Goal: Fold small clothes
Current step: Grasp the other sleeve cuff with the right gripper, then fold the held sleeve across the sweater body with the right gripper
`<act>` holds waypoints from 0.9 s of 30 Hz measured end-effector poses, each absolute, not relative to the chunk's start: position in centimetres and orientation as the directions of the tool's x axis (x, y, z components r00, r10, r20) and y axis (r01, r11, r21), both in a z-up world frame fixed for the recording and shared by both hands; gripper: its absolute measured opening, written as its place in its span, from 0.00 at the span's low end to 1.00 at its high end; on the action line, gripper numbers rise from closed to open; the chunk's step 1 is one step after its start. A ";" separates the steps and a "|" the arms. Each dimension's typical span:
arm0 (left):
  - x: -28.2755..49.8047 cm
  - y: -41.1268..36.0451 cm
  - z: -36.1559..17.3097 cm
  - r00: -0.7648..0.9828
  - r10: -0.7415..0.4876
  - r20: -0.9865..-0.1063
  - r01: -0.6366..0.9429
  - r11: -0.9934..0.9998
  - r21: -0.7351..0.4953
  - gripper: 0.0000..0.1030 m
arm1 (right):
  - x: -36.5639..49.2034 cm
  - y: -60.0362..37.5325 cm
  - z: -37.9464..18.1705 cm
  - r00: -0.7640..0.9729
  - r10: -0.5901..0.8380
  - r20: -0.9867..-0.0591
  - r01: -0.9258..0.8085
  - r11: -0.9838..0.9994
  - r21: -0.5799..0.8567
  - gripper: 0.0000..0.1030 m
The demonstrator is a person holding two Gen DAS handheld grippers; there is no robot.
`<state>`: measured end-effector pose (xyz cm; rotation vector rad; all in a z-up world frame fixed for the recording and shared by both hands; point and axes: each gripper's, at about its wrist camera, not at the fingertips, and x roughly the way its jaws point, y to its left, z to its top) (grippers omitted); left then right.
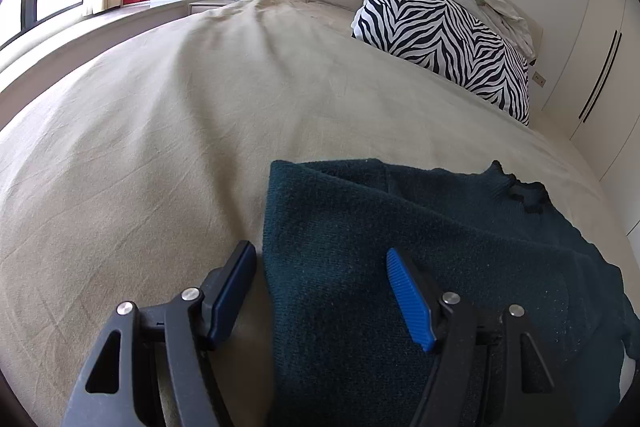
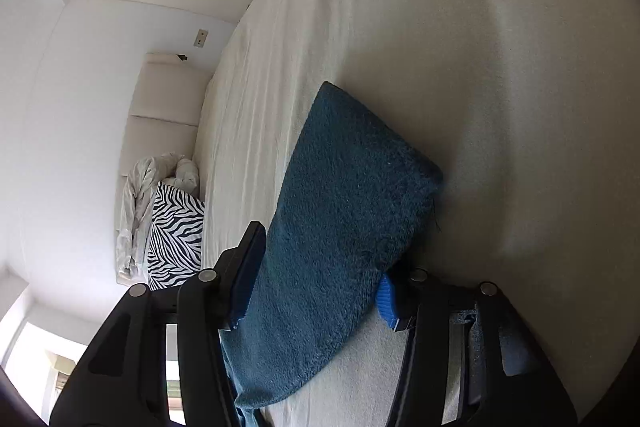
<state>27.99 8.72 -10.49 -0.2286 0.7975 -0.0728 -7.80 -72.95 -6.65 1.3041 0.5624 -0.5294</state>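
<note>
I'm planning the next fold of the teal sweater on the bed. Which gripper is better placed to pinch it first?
The right gripper: its open fingers already straddle a raised fold of the teal sweater, so closing should catch it. The left gripper is open too, but only over the sweater's flat edge on the bed.

L wrist cam low over bed, R cam rolled sideways, both share zebra pillow
</note>
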 end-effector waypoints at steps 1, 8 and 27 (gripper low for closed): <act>28.0 8.7 -10.5 0.698 -0.151 -0.700 -0.021 0.973 -0.231 0.68 | -7.3 -73.1 -6.4 0.739 -0.057 -0.671 0.667 0.196 0.719 0.31; 28.1 8.1 -10.5 0.697 -0.145 -0.702 -0.009 0.978 -0.210 0.74 | 1.3 -65.3 0.7 0.708 -0.048 -0.705 0.588 0.594 0.550 0.14; 21.5 0.2 -5.5 0.555 -0.557 -0.618 0.105 0.784 -0.612 0.90 | 8.4 -22.6 -2.7 0.490 0.297 -0.820 -0.211 0.953 0.219 0.60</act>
